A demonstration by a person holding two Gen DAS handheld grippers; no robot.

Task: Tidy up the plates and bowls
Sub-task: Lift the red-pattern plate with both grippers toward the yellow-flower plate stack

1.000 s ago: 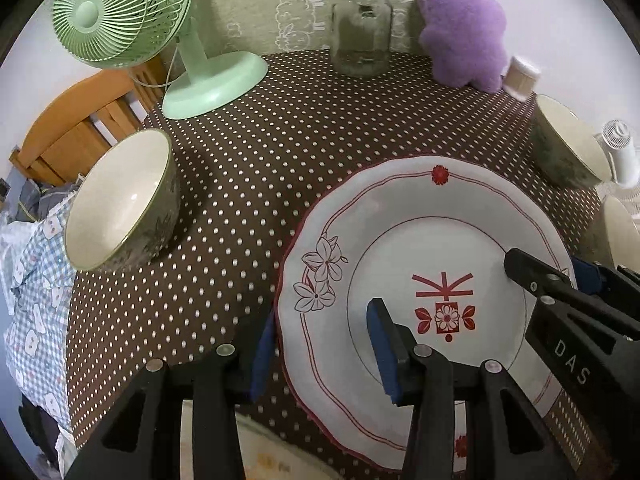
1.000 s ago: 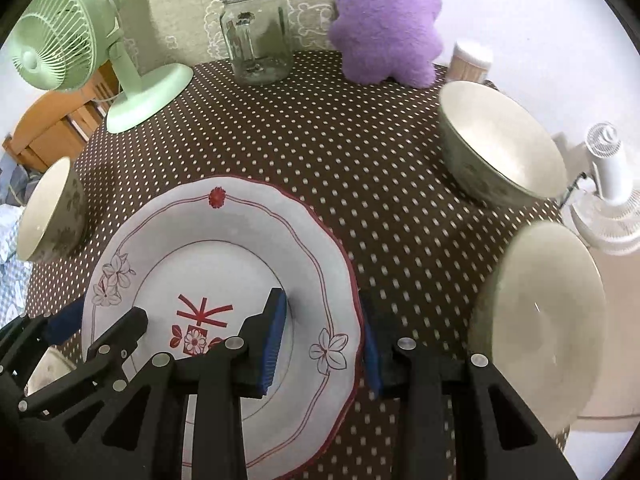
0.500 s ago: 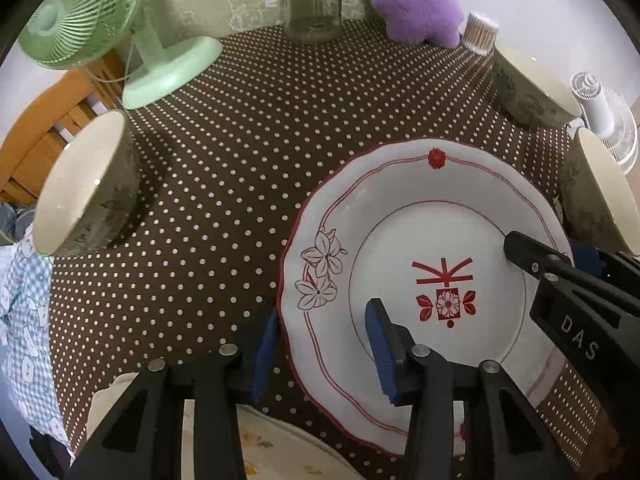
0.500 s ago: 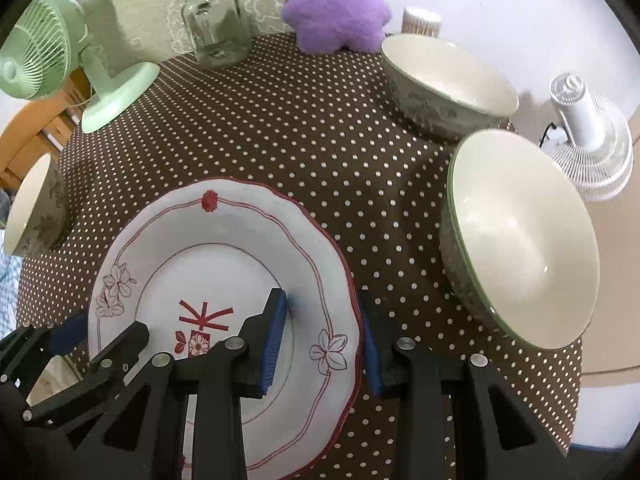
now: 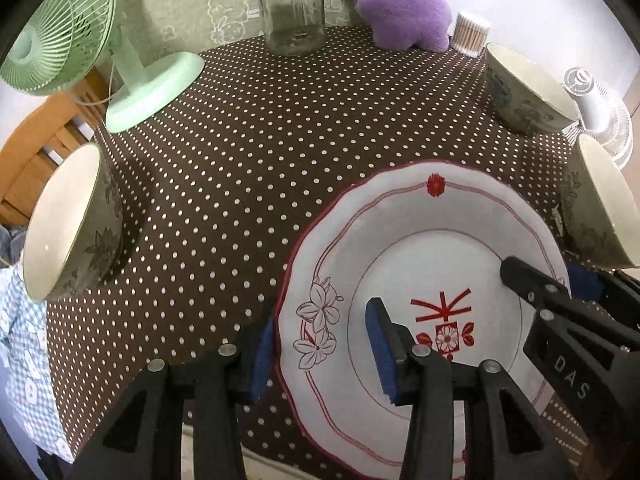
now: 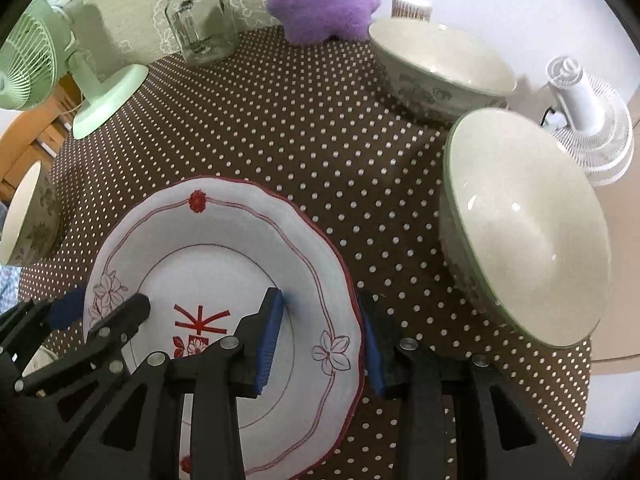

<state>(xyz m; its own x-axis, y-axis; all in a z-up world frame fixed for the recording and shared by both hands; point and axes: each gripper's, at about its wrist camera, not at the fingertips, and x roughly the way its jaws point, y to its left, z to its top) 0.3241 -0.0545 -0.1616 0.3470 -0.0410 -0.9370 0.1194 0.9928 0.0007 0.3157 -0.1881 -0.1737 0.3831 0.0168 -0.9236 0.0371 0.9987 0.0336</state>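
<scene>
A white plate with a red border and flower pattern (image 5: 440, 248) (image 6: 224, 248) is held between both grippers over the brown dotted tablecloth (image 5: 248, 168). My left gripper (image 5: 320, 336) (image 6: 102, 306) is shut on its left rim. My right gripper (image 6: 320, 320) (image 5: 548, 276) grips the right rim, one pad inside the plate and one outside, its jaws easing open slightly. Three cream bowls with grey-green outsides stand around: one at the left (image 5: 68, 224) (image 6: 24, 220), one far right (image 5: 528, 92) (image 6: 440, 64), one near right (image 5: 600, 216) (image 6: 528, 240).
At the back stand a green fan (image 5: 60, 28), a glass jar (image 5: 292, 12), a purple plush (image 5: 404, 4) and a tub of cotton swabs (image 5: 472, 32). A white fan (image 6: 588, 120) sits beyond the right edge. A wooden chair (image 5: 24, 160) and checked cloth (image 5: 16, 340) lie left.
Both grippers keep hold of the plate and have rolled a little. The two right-hand bowls have come fuller into both views. The pale plate seen below the left gripper has dropped out of sight.
</scene>
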